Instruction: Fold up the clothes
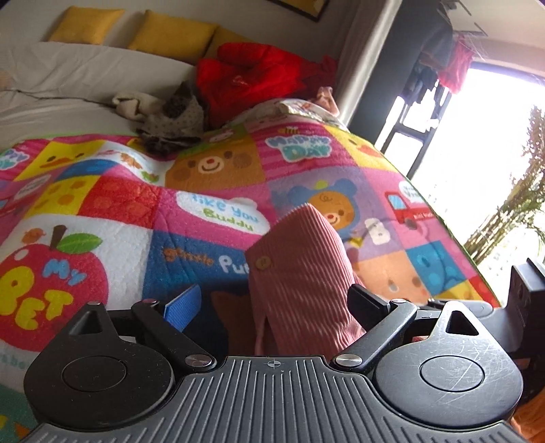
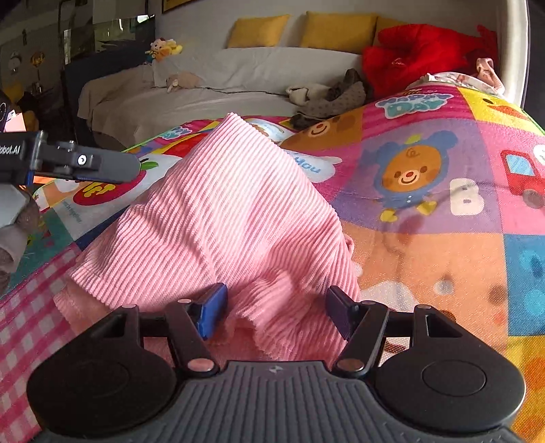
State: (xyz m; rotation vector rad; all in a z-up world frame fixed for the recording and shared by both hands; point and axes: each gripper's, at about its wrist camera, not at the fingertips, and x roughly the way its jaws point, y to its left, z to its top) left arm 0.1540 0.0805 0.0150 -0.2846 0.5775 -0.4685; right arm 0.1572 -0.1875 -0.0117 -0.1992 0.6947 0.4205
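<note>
Bed with white sheet runs across the far side, yellow cushions and a red jacket at 12 to 1 o'clock in the right wrist view, a heap of grey and cream clothes just below them. Patchwork quilt with cartoon bears covers the near ground and carries the work. Pink ribbed garment lies on the quilt, humped, directly ahead of the right claw; its long axis runs roughly from 6 o'clock, at the claw, up to a peaked corner at 12 o'clock, slightly toward 11. Near hem sits bunched between the right claw's fingers, which stand about half open on either side of the fold; whether the pads press on cloth cannot be told. Left claw shows its fingers wide apart with the same garment hanging between them, button at 11 o'clock from it; contact with the right-hand finger is likely, a firm grip not confirmed. In the right view the left tool enters at 9 o'clock, clear of the cloth. Judgement: right claw is nearer the hem, so the fold turns on carrying that hem along the long axis toward 12.
</note>
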